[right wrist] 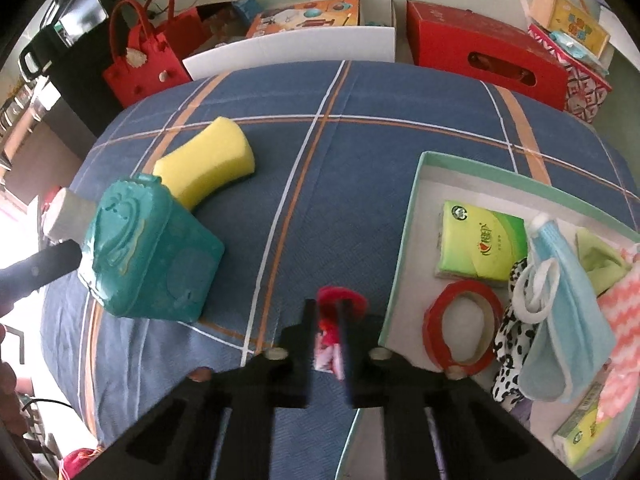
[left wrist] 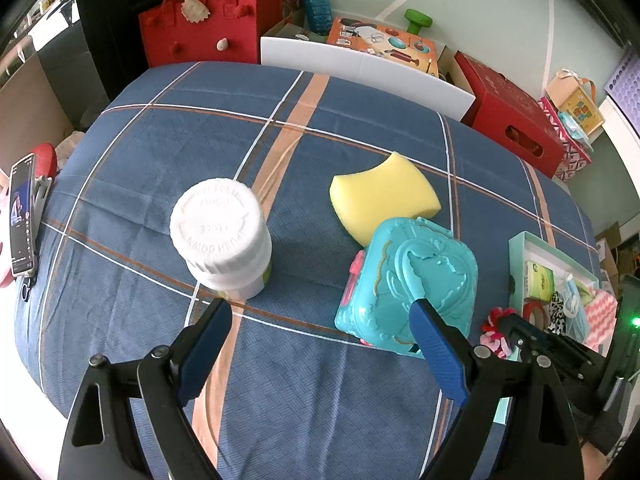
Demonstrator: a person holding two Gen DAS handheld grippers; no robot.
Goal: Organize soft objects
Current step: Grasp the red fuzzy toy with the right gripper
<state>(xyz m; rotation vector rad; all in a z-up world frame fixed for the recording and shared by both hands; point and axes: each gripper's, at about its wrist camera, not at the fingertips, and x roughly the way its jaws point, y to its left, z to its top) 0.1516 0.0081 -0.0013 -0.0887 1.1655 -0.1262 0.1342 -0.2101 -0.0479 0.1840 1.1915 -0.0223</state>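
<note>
The right tongs (right wrist: 329, 344) are pressed together on a small red-and-pink fluffy fabric item (right wrist: 335, 322), pinched between the two dark fingers and carried just above the blue plaid cloth of the counter (right wrist: 360, 152). The item hangs just beside the near-left wall of the shallow mint-green cardboard tray (right wrist: 404, 240); judged from this position, the tray is the collection point and the load is being brought to it.

The tray already contains a green tissue pack (right wrist: 482, 240), a red tape ring (right wrist: 462, 326), a light-blue face mask (right wrist: 560, 300), a black-and-white spotted cloth (right wrist: 510, 344) and a pink-and-white zigzag cloth (right wrist: 622, 320).

The left tongs (left wrist: 320, 332) are spread wide and grip nothing. They hover over the counter between a white-capped plastic jar (left wrist: 222, 236) and a rigid teal plastic toy case (left wrist: 408, 284); the right finger overlaps the case in view, and contact cannot be confirmed.

A yellow contoured foam sponge (left wrist: 382, 196) lies behind the case, touching or nearly touching it. It is the remaining soft object outside the tray, and the open left tongs are placed to reach it.
</note>
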